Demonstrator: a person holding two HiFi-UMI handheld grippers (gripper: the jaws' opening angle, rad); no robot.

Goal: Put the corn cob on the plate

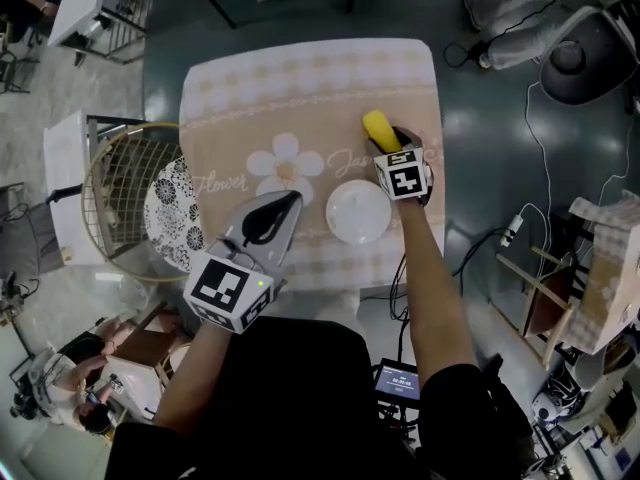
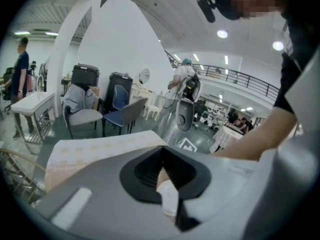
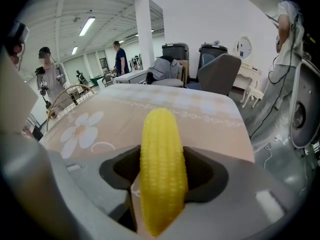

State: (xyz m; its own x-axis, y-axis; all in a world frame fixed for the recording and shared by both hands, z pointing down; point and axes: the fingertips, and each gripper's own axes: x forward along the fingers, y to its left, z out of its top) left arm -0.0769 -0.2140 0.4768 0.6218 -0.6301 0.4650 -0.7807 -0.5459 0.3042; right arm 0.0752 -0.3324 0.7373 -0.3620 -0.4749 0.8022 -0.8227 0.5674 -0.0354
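Observation:
The yellow corn cob (image 1: 379,127) lies on the beige flowered tablecloth (image 1: 300,98) near the table's right edge. My right gripper (image 1: 386,140) reaches down over its near end. In the right gripper view the corn cob (image 3: 161,164) lies lengthwise between the jaws of the right gripper (image 3: 161,176). The right pad is against it and a sliver of cloth shows on the left. The empty white plate (image 1: 358,211) sits just left of that gripper, toward the table's near edge. My left gripper (image 1: 289,201) hovers shut and empty left of the plate; its view (image 2: 162,170) shows the jaws closed.
A round wire-frame chair (image 1: 115,200) and a black-and-white patterned disc (image 1: 170,213) stand against the table's left side. Cables and a plug (image 1: 512,230) lie on the floor to the right. Chairs, bins and people stand beyond the table's far edge.

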